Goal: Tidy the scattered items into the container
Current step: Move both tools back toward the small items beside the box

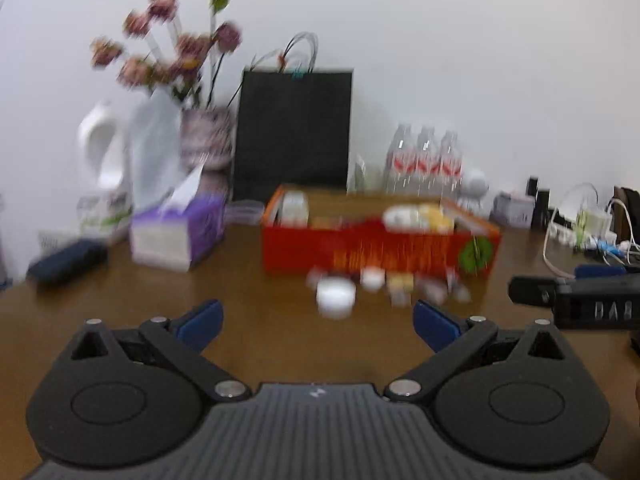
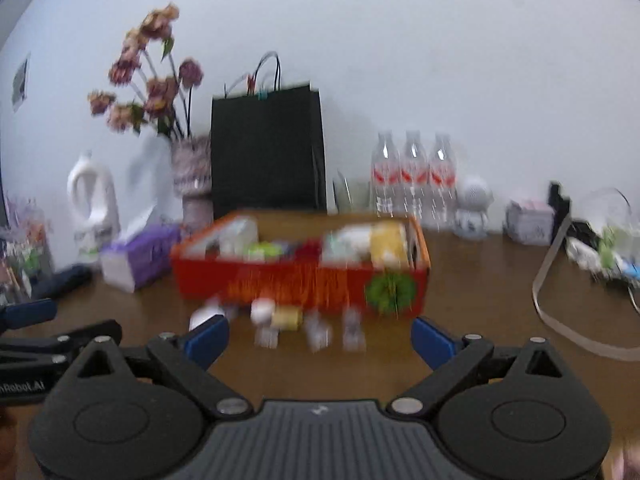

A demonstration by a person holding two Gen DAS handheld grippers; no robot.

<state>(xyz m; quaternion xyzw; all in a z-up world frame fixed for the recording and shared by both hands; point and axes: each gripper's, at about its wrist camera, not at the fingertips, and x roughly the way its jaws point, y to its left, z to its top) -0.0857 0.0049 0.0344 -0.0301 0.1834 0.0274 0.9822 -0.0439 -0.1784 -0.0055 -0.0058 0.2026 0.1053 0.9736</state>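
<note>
A brown wooden worktop (image 2: pixel 480 320) is seen against a white wall. A red open container (image 2: pixel 300 280) is set near its middle, with several small white and yellowish items (image 2: pixel 280 318), blurred, scattered just in front of it. A purple tissue box (image 2: pixel 136 260) and a dark case (image 1: pixel 66 262) lie to its left. Behind are placed a black paper bag (image 2: pixel 268 152), a flower vase (image 2: pixel 192 184), a white jug (image 2: pixel 94 204) and three water bottles (image 2: pixel 412 176). Cables (image 1: pixel 592 232) are heaped at the right end.

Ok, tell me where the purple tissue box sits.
The purple tissue box stands on the wooden table, left of the red container in both wrist views, just in front of the flower vase.
</note>
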